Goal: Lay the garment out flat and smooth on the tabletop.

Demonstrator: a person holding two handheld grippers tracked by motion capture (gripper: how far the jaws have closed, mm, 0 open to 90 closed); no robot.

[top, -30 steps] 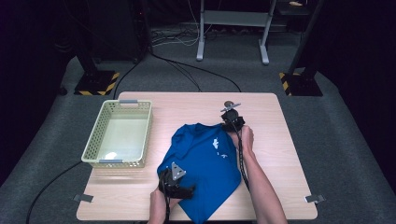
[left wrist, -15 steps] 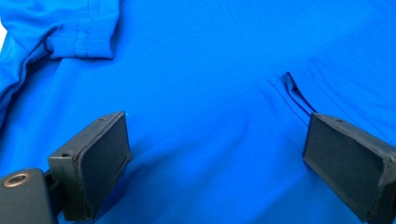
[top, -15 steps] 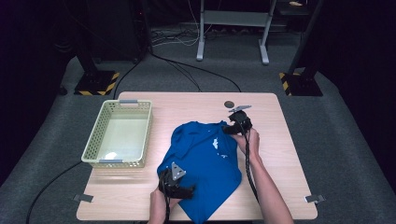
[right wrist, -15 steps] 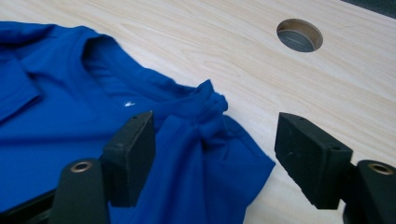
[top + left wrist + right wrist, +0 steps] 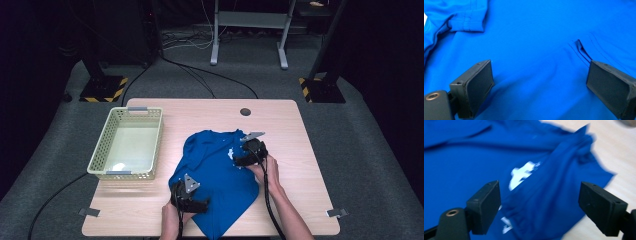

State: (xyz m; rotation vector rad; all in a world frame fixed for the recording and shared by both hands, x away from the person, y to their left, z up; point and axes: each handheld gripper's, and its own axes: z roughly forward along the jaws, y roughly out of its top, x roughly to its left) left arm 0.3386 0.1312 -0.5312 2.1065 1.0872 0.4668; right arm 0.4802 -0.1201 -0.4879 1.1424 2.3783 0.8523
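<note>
Both grippers, left (image 5: 200, 205) and right (image 5: 239, 161), gape over a rumpled blue cotton T-shirt (image 5: 220, 180); the right jaws, just opening, should close squarely on the fold directly ahead.

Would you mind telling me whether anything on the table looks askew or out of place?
The blue shirt lies crooked and rumpled, its lower end hanging over the table's near edge. The basket sits squarely.

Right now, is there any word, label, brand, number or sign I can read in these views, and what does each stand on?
No text can be read.
White print on the blue shirt: too blurred and small to read in the high view and the right gripper view.
Basket, table: no writing visible.
</note>
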